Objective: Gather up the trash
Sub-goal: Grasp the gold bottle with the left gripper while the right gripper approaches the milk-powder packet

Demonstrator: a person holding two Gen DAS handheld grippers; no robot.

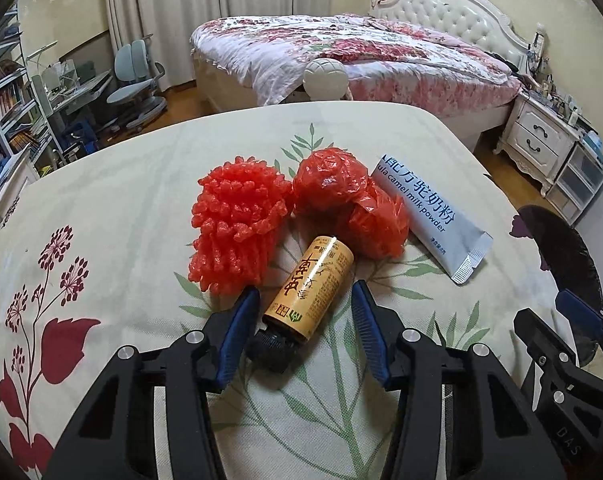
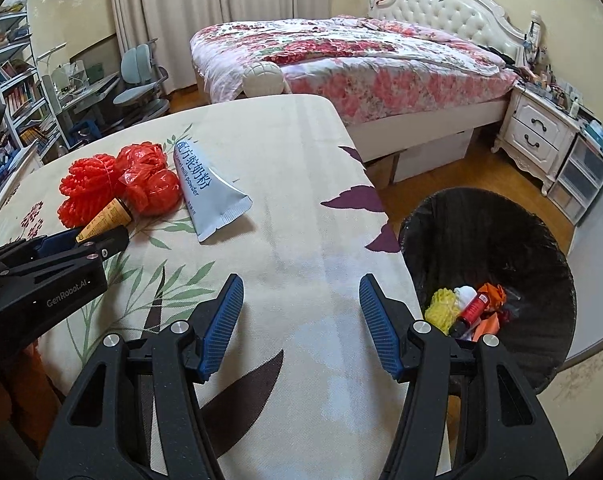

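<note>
A small yellow bottle (image 1: 315, 280) with a black cap lies on the floral tablecloth (image 1: 101, 200). My left gripper (image 1: 306, 289) straddles it, with a visible gap between each blue pad and the bottle, so it is open. Behind the bottle lie a red foam net (image 1: 233, 228), a crumpled red plastic bag (image 1: 341, 200) and a silver milk powder sachet (image 1: 429, 216). The right wrist view also shows the bottle (image 2: 105, 216), the sachet (image 2: 205, 196) and the left gripper (image 2: 101, 240). My right gripper (image 2: 301, 280) is open over bare cloth near the table's right edge, with nothing between its fingers.
A black-lined trash bin (image 2: 481, 232) stands on the floor just off the table's right edge, holding several bits of trash. Beyond the table are a bed (image 2: 361, 52), a white nightstand (image 2: 537, 136) and a desk with chair (image 2: 141, 80).
</note>
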